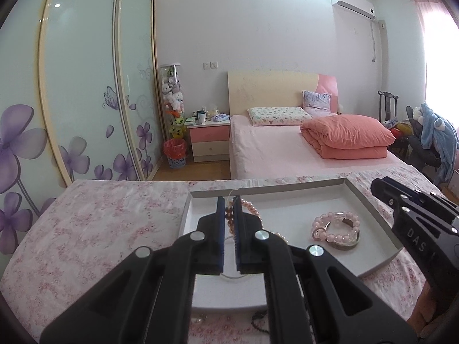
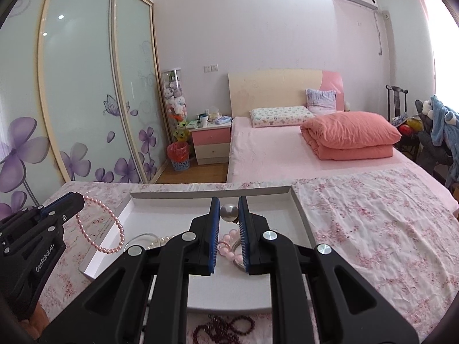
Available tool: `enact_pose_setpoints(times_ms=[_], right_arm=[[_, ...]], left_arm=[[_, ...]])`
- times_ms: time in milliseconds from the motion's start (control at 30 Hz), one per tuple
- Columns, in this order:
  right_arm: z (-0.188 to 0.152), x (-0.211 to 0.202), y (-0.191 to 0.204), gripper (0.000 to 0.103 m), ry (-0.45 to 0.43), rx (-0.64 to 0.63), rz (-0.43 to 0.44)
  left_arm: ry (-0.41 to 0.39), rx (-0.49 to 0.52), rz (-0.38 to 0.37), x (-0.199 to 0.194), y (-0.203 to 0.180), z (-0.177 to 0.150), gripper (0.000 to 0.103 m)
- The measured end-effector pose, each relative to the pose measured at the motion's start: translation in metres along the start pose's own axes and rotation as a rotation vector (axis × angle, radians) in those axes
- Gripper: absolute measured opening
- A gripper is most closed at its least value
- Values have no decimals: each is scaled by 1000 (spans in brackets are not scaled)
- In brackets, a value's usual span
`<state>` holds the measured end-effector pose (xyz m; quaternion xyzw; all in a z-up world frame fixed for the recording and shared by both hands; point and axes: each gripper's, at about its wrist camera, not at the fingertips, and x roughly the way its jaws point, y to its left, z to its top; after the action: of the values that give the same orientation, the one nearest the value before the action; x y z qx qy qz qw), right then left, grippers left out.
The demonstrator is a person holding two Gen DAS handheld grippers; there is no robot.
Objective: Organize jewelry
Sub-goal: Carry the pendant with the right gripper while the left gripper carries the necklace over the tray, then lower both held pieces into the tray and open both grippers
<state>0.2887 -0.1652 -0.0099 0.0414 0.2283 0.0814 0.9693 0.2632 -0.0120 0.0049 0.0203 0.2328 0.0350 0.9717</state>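
A: What's around the white tray [image 2: 301, 215]?

B: It sits on a pink floral cloth [image 2: 373, 229] over a table, with a bed [image 1: 272, 154] and folded coral quilt [image 1: 347, 134] behind. In the tray lie a pink bead bracelet [image 1: 335, 226] over a clear bangle [image 1: 345, 245]. A dark red bead string [image 2: 223, 329] lies on the cloth at the near edge, half hidden by the right gripper's arms.

A: What's hard to make out?

B: In the left wrist view, brownish beads [image 1: 228, 215] show between the pads; what they belong to I can't tell. The white pearls [image 2: 163, 239] and a clear ring at the tray's left are cut off by the gripper body.

A: And the grippers?

B: The left gripper [image 1: 228, 203] is clamped on a pink pearl strand [image 2: 100, 226], which dangles over the tray's left rim. The right gripper [image 2: 229, 212] pinches a large grey pearl [image 2: 229, 213] above the tray. Both tilt gently downward, side by side.
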Motion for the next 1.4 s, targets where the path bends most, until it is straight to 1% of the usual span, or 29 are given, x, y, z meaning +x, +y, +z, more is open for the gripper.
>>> enact_pose_setpoints(times_ms=[200, 367, 433, 533, 600, 700, 867, 933, 1200, 1300, 1400], right_arm=[[2, 31, -4, 14, 57, 38, 17], [0, 47, -7, 14, 104, 61, 32], [0, 52, -10, 15, 127, 78, 52], [-1, 54, -15, 15, 146, 101, 66], [-2, 52, -18, 15, 148, 108, 64], [-1, 49, -22, 16, 145, 122, 64], [0, 47, -21, 16, 146, 124, 72], [1, 45, -21, 25, 143, 125, 73], [2, 23, -24, 25, 114, 117, 50], [0, 15, -26, 25, 115, 118, 46], [-5, 6, -27, 25, 122, 116, 42]], left_arm=[[27, -9, -27, 30, 0, 2, 7], [48, -8, -56, 49, -3, 2, 7], [57, -8, -68, 53, -6, 1, 7], [65, -14, -73, 57, -6, 0, 10], [69, -24, -77, 59, -4, 1, 18], [60, -42, -85, 58, 1, 2, 25], [55, -46, -88, 53, 3, 6, 25], [53, -46, -84, 50, 5, 8, 26], [38, -73, -52, 33, 25, 12, 28], [38, -83, -37, 25, 33, 12, 31], [43, -95, -30, 15, 42, 9, 31]])
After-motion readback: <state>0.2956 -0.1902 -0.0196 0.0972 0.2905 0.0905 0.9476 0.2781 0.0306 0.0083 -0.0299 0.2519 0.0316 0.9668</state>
